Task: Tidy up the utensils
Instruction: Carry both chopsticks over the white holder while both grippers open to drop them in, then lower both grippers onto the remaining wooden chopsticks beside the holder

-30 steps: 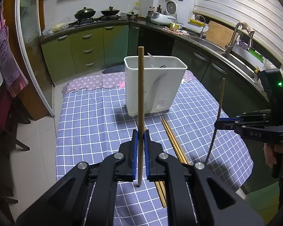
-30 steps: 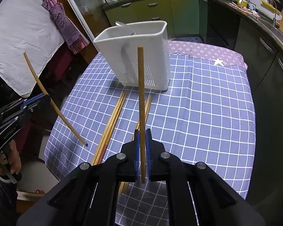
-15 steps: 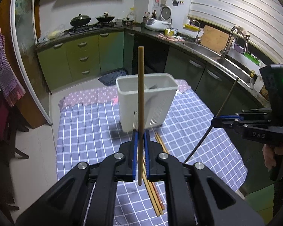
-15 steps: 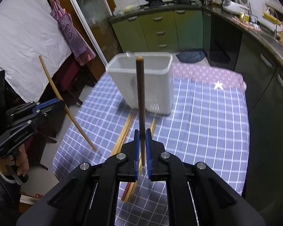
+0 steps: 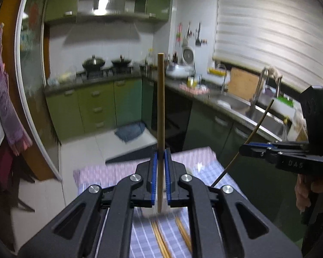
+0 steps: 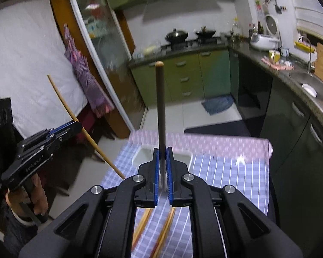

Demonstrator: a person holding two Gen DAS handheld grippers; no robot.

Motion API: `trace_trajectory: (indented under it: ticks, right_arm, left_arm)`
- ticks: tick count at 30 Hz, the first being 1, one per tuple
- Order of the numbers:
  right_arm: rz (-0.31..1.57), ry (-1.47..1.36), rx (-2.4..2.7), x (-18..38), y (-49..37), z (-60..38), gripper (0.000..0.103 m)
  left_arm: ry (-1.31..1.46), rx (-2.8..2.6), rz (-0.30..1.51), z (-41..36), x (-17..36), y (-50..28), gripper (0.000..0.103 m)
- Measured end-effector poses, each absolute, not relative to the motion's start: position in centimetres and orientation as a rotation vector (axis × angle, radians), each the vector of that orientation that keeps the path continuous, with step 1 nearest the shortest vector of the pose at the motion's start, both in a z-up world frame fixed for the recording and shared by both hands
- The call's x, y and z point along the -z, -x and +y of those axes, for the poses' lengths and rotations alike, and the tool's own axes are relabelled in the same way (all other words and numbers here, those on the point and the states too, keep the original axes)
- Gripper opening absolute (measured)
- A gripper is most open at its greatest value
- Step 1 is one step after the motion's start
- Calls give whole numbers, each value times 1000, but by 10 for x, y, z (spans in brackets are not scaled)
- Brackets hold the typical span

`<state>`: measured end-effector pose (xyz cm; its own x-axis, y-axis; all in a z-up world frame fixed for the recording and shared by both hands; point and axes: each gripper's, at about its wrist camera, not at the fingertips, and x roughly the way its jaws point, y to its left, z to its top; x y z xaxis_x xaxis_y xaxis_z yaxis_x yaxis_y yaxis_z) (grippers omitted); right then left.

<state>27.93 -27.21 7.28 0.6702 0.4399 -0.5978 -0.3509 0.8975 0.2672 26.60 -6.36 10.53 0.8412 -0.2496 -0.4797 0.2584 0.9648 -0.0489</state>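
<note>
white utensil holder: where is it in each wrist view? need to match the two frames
Left wrist view: the white utensil holder is barely visible, low centre, a blurred pale patch behind the left tool's shut fingers.
Right wrist view: centre, its open rim shows on the checked cloth, just behind the right tool.
Shared landmark: the two black woks on the stove.

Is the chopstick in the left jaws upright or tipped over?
Upright. The chopstick stands nearly vertical, pinched near its lower end by the left gripper, its jaws shut on it.
</note>
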Motion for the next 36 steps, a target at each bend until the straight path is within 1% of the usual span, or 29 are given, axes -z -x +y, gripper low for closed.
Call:
trace_trajectory:
  ticks: [3,5,12,19,21,23,26,27,28,29,31,32,34,36]
  right_arm:
    - [691,-134,-419,-79,-302,-269,7]
    - [711,-120,-400,-72,-316,-263,7]
    - [819,-81,-368,-11,-356,-242,7]
    - [896,-29,-365,33,-356,-225,8]
    - [905,-25,-368,37,-354,-224,9]
    - [898,-21,-367,35,-350,-225,11]
    - [869,-30,-374,20,-339,-229,12]
    - [854,-35,-376,13,-333,-231,16]
    - [839,-38,-379,5,-326,-233,18]
    - [818,-40,-384,-4,-317,-237,20]
    - [787,-43,-383,-18,-299,-246,20]
    - [779,-44,-385,-22,-292,-251,21]
    - [775,-35,-395,-26,-270,-261,29]
    - [799,-13,-399,-17,-254,-268,35]
  left_arm:
    - [-21,247,464,-69,-107,-287,7]
    - [-28,230,473,-74,-97,-303,7]
    - [-30,196,551,-77,-44,-343,7]
    - [-42,199,657,-77,9,-341,7]
    - [-42,204,679,-76,17,-337,10]
    - [-42,202,691,-75,20,-334,23]
    - [-25,204,696,-71,13,-326,24]
    - [-24,201,692,-69,8,-322,24]
    - [-26,197,688,-69,5,-319,27]
    - [-27,193,690,-68,0,-312,33]
    - [-21,189,722,-64,-1,-301,38]
    - [-19,191,744,-63,0,-297,39]
    - [-7,200,836,-59,14,-286,39]
    - [4,209,919,-56,30,-280,39]
